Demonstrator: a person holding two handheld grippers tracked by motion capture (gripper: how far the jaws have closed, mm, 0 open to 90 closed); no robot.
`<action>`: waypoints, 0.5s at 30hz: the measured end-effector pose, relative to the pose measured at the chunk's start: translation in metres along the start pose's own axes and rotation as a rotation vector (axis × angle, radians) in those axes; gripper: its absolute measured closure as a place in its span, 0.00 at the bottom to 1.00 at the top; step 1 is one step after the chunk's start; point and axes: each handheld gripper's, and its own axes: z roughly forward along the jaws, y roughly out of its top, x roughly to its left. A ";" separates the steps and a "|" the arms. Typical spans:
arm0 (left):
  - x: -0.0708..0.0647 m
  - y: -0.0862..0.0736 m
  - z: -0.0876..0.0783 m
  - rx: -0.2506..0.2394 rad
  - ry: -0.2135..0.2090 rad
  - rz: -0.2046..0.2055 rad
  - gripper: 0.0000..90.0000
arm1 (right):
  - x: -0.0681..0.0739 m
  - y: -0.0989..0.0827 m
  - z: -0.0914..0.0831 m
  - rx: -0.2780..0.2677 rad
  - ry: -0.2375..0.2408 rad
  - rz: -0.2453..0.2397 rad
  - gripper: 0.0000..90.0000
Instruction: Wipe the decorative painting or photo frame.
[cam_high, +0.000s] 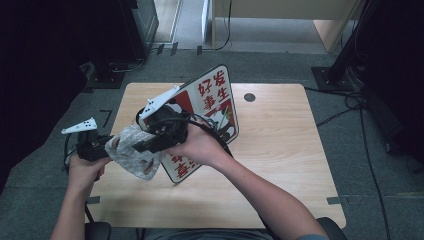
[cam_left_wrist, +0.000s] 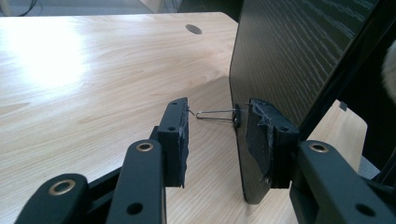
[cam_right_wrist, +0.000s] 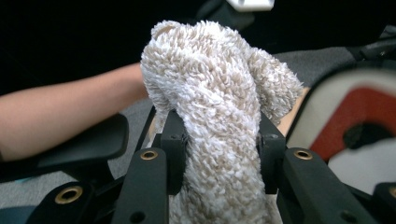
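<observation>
One board (cam_high: 210, 107) with red characters, standing tilted on the table (cam_high: 280, 150). One fluffy cloth (cam_high: 132, 150), just left of the board. One small wire clip (cam_left_wrist: 215, 114) on the board's edge. Two grippers: left gripper (cam_high: 107, 145) left of the board, right gripper (cam_high: 145, 146) in front of it. One round hole (cam_high: 249, 97) in the table, right of the board.

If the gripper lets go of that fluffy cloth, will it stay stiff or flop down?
Probably flop. The cloth bunches and folds between the right gripper's jaws, and in the high view it sags below them, so it looks soft and limp. Its fuzzy pile suggests it is light and unlikely to slip or break.
</observation>
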 end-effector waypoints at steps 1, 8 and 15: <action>0.000 0.000 0.000 -0.003 0.000 -0.001 0.66 | 0.001 0.004 0.000 -0.002 -0.002 -0.006 0.72; 0.000 -0.004 -0.006 -0.011 0.000 -0.007 0.66 | 0.005 0.032 -0.002 -0.021 -0.023 -0.033 0.72; 0.001 -0.005 -0.010 -0.021 0.009 -0.015 0.65 | 0.002 0.042 0.001 -0.033 -0.041 -0.025 0.72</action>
